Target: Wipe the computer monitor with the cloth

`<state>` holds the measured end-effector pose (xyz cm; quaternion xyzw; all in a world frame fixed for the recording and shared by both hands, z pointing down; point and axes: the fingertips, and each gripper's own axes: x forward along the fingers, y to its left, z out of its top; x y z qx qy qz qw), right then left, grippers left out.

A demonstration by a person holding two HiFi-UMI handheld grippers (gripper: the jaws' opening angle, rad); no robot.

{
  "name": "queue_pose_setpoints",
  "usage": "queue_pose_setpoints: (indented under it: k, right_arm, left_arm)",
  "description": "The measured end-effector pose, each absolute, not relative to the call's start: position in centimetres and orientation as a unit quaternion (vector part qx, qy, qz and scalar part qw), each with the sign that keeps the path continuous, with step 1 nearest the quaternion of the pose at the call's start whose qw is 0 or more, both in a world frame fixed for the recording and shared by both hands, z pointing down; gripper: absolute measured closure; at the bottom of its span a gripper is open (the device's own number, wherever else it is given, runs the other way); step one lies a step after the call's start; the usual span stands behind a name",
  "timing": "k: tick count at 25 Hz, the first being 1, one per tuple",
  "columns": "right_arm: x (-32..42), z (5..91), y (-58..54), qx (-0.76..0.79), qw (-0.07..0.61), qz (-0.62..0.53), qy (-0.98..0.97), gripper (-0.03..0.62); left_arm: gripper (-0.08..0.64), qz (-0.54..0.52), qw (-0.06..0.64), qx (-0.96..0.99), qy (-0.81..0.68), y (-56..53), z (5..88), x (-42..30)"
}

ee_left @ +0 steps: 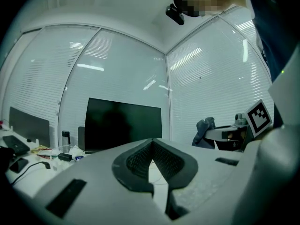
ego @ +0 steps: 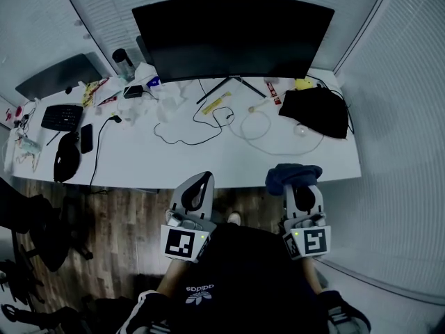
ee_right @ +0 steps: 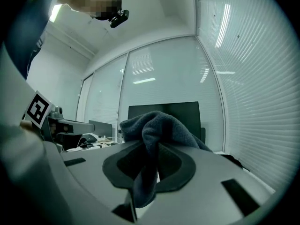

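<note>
Cloth (ee_right: 157, 123): soft and light, I judge; a bunched fold pinched in my right gripper (ee_right: 149, 170) (a good hold).
Monitor (ego: 233, 37): upright at the desk's (ego: 208, 162) far edge, well apart.
Left gripper (ee_left: 151, 158): jaws together, nothing held.

Left gripper (ego: 201, 181), right gripper (ego: 299, 190): grey, black pads (ee_left: 136, 161), marker cubes (ego: 182, 243).

Dim, cool light is filling every view. Bright strip-light reflections (ee_left: 89, 67) are glaring on the glass walls (ee_left: 117, 46) around twelve o'clock in both gripper views. The monitor (ego: 233, 37) is reading flat black. Fisheye distortion is bending edges, vignetting darkening corners.
</note>
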<state>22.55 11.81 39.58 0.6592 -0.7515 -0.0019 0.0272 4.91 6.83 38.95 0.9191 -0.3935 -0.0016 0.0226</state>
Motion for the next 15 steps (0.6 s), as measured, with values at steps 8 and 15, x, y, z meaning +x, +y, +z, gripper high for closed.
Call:
queue_pose_setpoints:
  k: [8,15]
  right_arm:
    - [23.4,39.6,11.9,0.667,0.021,0.005,-0.745,0.545]
    - [22.8,38.8,11.4,0.662,-0.013,0.013,-0.749,0.545]
  left_arm:
    - [0.556,0.004,0.017,0.918,-0.397,7.1,39.1,4.6]
    - [0.556,0.014,0.015,0.919,-0.394,7.0,39.2,4.5]
